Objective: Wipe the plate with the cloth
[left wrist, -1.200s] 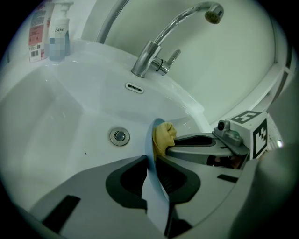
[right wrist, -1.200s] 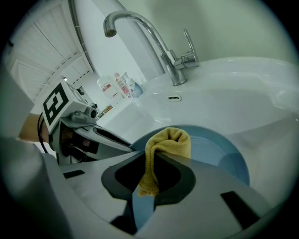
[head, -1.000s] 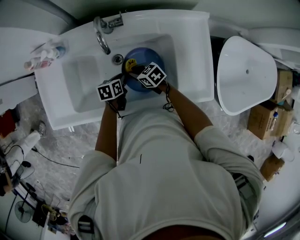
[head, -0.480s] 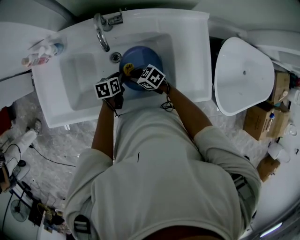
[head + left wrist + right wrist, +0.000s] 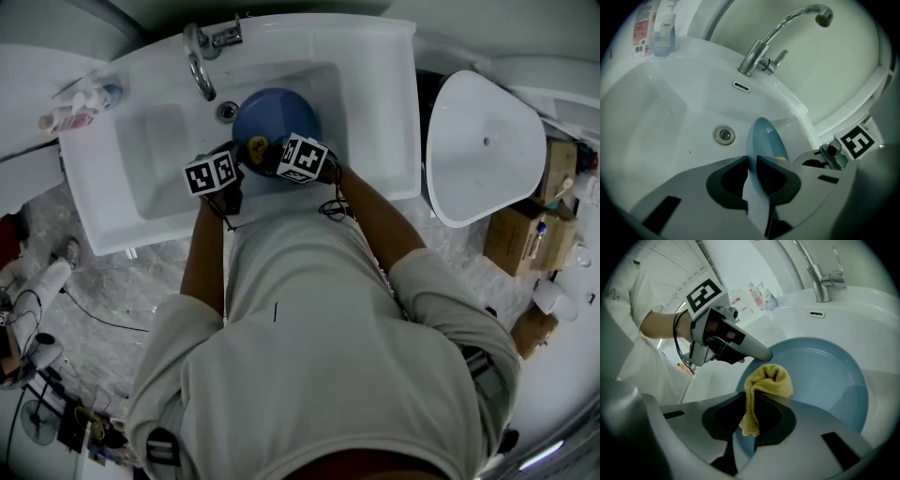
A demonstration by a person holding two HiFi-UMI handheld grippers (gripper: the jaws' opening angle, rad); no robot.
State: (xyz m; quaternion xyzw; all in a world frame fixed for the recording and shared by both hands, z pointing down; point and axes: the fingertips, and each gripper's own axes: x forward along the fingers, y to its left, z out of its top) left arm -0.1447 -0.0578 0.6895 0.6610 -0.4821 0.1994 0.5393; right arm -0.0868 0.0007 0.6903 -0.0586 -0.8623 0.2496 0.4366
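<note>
Over the white sink (image 5: pixel 375 56), a person holds a blue plate (image 5: pixel 820 376) tilted above the basin, close to the drain (image 5: pixel 724 135), with the chrome faucet (image 5: pixel 752 58) behind it. The left claw (image 5: pixel 751 161) is pinched narrow on the plate's near rim, one jaw on each face. The right claw (image 5: pixel 750 401) is clamped on a yellow cloth (image 5: pixel 768 380). The cloth's loose end hangs between the jaws, and its bunched top lies against the plate's inner face, just beside the left claw's tip.
</note>
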